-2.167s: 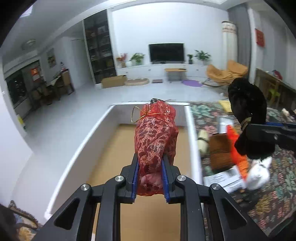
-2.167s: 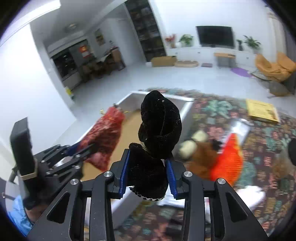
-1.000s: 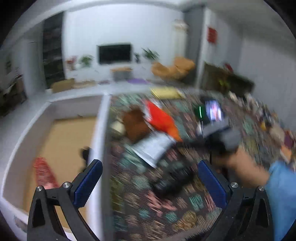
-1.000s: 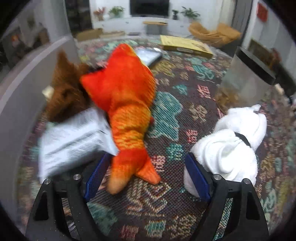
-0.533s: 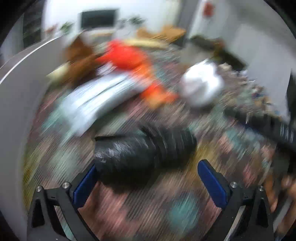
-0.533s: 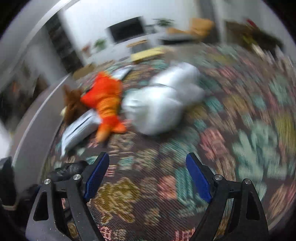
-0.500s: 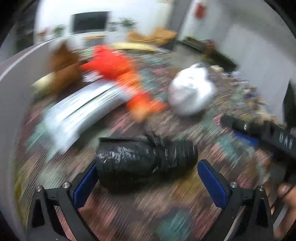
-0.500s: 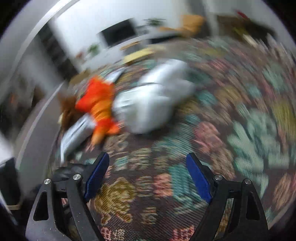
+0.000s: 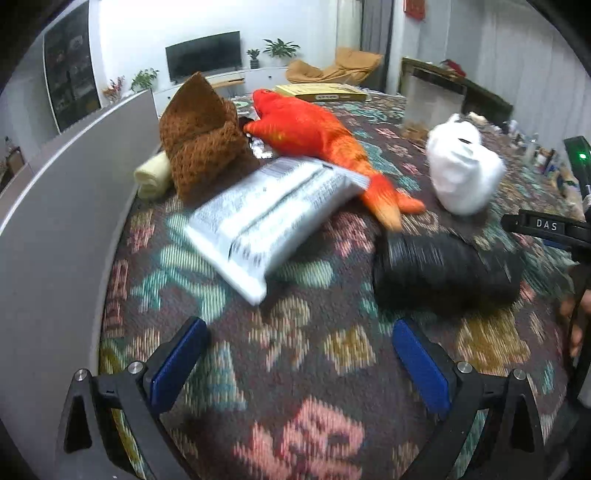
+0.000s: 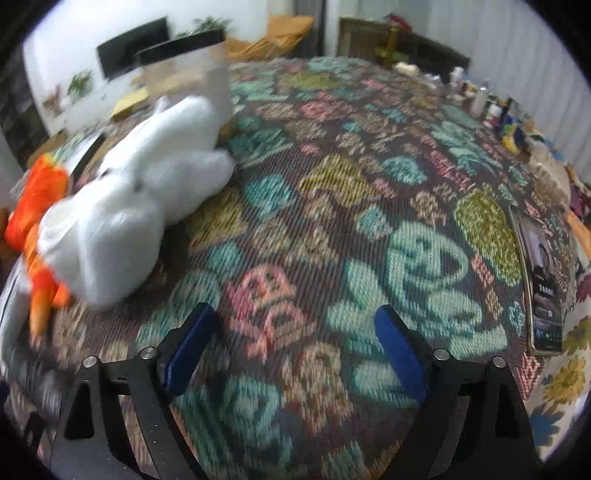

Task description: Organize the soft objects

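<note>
Walls: white painted walls (image 9: 129, 33) are showing at the far end; a paler panelled wall (image 9: 524, 55) is running along the right side.
Television: a dark flat screen (image 9: 202, 59) is hanging on the far wall above a long white low cabinet (image 9: 221, 79).
Plants: green potted plants (image 9: 279, 47) are standing on that cabinet, one more (image 9: 144, 78) at its left end.
Shelving: a tall dark shelf unit (image 9: 72, 74) is standing at far left.
Seating: a tan lounge chair (image 9: 332, 68) is sitting right of the television.
Surface: a dark cloth with flower pattern (image 10: 332, 229) is covering the foreground.
Light: even indoor light is falling throughout.
</note>
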Tool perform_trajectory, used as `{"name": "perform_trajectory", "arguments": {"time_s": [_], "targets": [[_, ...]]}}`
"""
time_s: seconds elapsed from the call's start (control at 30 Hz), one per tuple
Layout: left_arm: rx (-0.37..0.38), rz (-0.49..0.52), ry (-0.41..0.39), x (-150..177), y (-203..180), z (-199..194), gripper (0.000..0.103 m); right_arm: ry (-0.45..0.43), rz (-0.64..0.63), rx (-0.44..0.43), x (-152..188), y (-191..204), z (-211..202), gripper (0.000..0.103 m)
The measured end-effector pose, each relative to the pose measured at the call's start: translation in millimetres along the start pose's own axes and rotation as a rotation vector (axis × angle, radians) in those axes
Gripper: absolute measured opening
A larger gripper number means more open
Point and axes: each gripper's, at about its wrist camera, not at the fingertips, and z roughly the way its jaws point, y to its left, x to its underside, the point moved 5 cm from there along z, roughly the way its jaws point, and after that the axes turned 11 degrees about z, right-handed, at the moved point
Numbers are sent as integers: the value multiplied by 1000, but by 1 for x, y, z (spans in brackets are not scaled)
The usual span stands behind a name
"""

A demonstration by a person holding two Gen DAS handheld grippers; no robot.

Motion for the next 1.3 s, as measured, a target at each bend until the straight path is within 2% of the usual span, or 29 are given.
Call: {"name": "perform_trajectory", "arguments": {"time_s": [0.03, 0.13, 1.3], "targets": [[-10, -4, 21, -3, 0, 4, 103, -30, 13, 10, -3, 1, 2, 96], [-24, -30, 21, -14, 2, 15, 103, -40, 29, 42, -6, 5, 7, 97], [-20, -35, 18, -13, 6, 17, 103, -37, 40, 31, -3, 3, 9, 97]]}}
